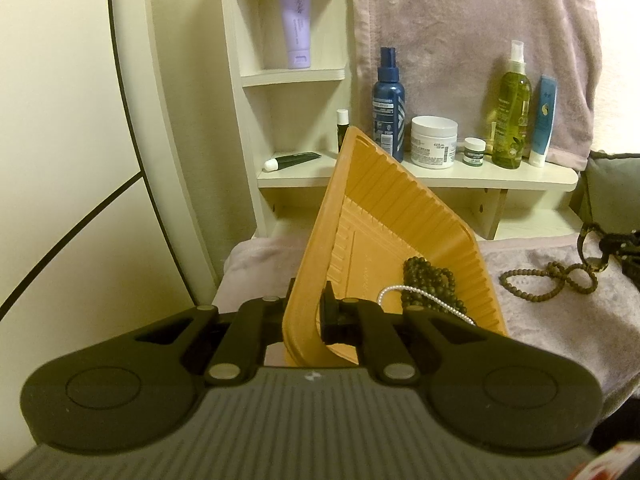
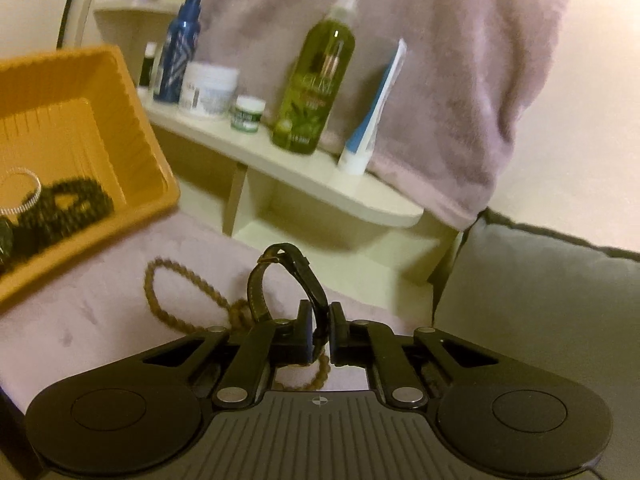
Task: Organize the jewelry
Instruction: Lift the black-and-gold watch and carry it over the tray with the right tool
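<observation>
Now your left gripper point(image 1: 308, 312) clamps the tilted orange tray's point(image 1: 384, 204) rim; your right gripper point(image 2: 320, 332) pinches the black watch strap point(image 2: 308, 280) over the towel's point(image 2: 100, 320) right edge. Lift clear of the brown beads point(image 2: 188, 280).

Tilted orange tray point(image 1: 384, 200) holds dark beads point(image 1: 430, 284); black watch strap point(image 2: 304, 276) above brown beads point(image 2: 192, 280).

— Where did my left tool point(image 1: 306, 312) stand?
— I had it angled downward, its jaws pinched tight on the near rim of the orange tray point(image 1: 384, 216), one finger inside the wall and one outside.

— And my right tool point(image 2: 320, 332)?
— I held it tipped downward too, the jaws brought together on the dark strap of the watch point(image 2: 288, 276), which arched up between the fingers.
</observation>
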Demonstrator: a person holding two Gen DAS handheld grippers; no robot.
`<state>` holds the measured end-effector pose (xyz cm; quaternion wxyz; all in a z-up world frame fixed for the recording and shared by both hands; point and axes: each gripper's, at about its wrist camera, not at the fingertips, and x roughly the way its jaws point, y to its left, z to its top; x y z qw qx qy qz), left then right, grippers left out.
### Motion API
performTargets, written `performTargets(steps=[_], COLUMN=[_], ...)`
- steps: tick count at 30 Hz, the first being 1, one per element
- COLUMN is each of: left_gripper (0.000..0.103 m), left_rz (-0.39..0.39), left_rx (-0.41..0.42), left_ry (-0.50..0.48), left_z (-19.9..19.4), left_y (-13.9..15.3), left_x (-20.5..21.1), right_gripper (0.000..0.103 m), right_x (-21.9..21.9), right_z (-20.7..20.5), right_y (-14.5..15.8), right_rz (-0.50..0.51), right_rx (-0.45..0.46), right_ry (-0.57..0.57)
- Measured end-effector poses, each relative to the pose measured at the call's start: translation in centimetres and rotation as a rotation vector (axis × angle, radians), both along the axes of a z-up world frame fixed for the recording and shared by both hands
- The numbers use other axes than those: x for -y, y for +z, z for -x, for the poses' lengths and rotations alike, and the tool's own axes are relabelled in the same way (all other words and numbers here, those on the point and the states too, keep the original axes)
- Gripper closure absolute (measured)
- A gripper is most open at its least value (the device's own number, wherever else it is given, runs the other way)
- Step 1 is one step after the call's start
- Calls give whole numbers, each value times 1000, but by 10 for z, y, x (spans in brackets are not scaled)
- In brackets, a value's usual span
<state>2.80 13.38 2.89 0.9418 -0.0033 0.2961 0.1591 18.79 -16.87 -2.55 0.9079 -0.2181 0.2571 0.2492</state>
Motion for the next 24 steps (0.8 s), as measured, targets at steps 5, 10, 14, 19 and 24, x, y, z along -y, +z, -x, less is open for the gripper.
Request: performTargets(steps=[5,10,14,19,24], left_gripper=[96,96,96,96,96], left_rz=[2,7,9,12,16], left_rx=[3,6,9,12,13], left_ry=[0,-2,-5,-5,-7], left_z=[0,1,1,2,2], left_y=[1,1,1,0,-1], left_x=[1,1,0,0,-1], right_gripper=[96,96,96,96,96], right_x=[-4,-19,-36,-65,-95], right_z=[9,23,34,50,59], right_y=[19,35,44,51,55], right_rz=[-46,-95,-173,-248,-316], right_rx=[12,1,-52,-123,-192], right_ry=[17,60,113,197,263])
